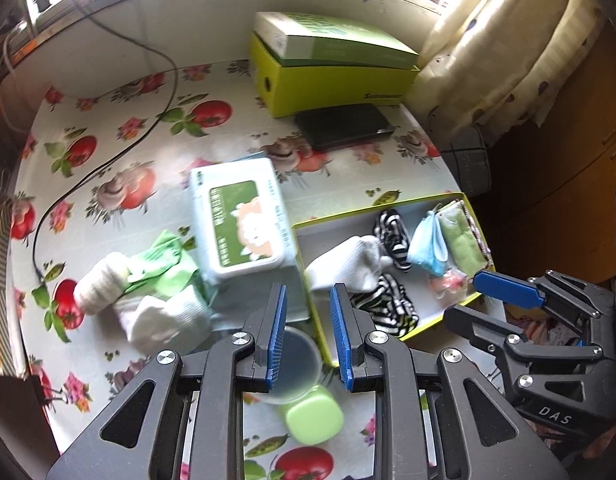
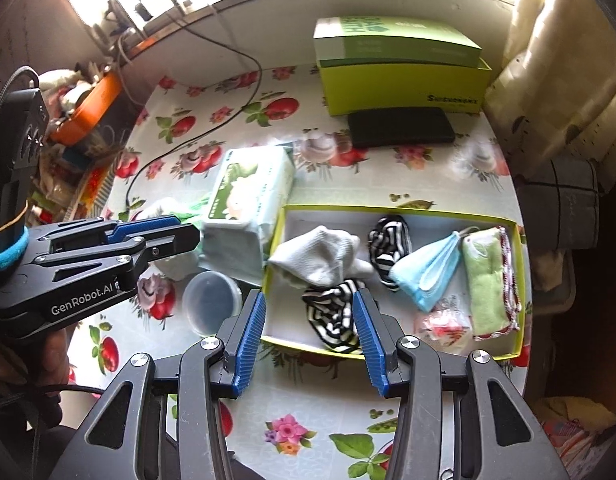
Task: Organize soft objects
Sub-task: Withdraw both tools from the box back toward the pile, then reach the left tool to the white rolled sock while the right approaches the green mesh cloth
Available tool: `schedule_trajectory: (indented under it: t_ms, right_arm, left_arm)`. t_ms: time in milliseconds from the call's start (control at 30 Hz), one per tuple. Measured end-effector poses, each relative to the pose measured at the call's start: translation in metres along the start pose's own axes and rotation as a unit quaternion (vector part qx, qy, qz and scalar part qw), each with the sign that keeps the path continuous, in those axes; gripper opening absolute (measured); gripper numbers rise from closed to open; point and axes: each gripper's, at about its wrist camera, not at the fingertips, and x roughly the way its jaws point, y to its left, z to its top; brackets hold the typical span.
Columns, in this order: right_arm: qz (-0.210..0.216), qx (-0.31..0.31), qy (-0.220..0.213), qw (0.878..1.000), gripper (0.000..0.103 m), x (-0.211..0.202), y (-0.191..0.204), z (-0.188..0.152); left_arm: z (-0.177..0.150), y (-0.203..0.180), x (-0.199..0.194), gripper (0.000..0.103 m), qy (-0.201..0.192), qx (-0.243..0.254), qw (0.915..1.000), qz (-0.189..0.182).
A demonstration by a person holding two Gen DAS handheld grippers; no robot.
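A shallow yellow-green box lid [image 2: 391, 210] [image 1: 387, 203] lies on the table and holds a white sock [image 2: 319, 254], striped socks [image 2: 333, 314], a blue face mask [image 2: 431, 270] and a green cloth [image 2: 487, 276]. More white socks [image 1: 164, 318] and a green sock [image 1: 160, 264] lie left of a wet-wipes pack [image 1: 240, 220]. My left gripper [image 1: 307, 326] is open and empty above the lid's near left corner. My right gripper [image 2: 309, 338] is open and empty above the lid's front edge, near the striped socks.
A flowered tablecloth [image 1: 120, 152] covers the table. At the back stand a yellow-green box [image 2: 403, 84] with a green carton on top and a black case [image 2: 399, 126]. A clear plastic tub [image 2: 210, 306], a green bottle [image 1: 313, 416] and a black cable [image 1: 92, 168] are nearby.
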Motion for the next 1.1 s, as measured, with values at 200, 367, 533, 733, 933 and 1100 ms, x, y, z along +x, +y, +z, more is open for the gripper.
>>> schedule_trajectory:
  t_ms: [200,367,533,733,933,1100]
  right_arm:
    - [0.011,-0.015,0.002,1.0,0.045,0.002,0.021,0.002]
    - [0.024,-0.027,0.01,0.999,0.045,0.007,0.042,0.001]
    - [0.035,-0.038,0.02,0.998,0.045,0.013,0.06,-0.001]
    - [0.041,-0.05,0.028,0.997,0.045,0.02,0.075,0.0]
    - [0.046,-0.061,0.039,0.996,0.045,0.027,0.086,0.0]
    - [0.051,-0.071,0.047,0.995,0.045,0.032,0.095,0.002]
  left_arm:
    - [-0.013,0.023,-0.009,0.024,-0.001,-0.021,0.9998,0.004]
    - [-0.024,0.046,-0.014,0.024,0.001,-0.045,0.999,0.006]
    - [-0.034,0.068,-0.014,0.024,0.008,-0.069,0.9975,0.01]
    - [-0.045,0.094,-0.015,0.024,0.011,-0.095,0.9952,0.018]
    - [-0.056,0.128,-0.015,0.023,0.011,-0.132,0.9908,0.029]
    - [-0.059,0.149,-0.017,0.024,0.008,-0.151,0.9879,0.034]
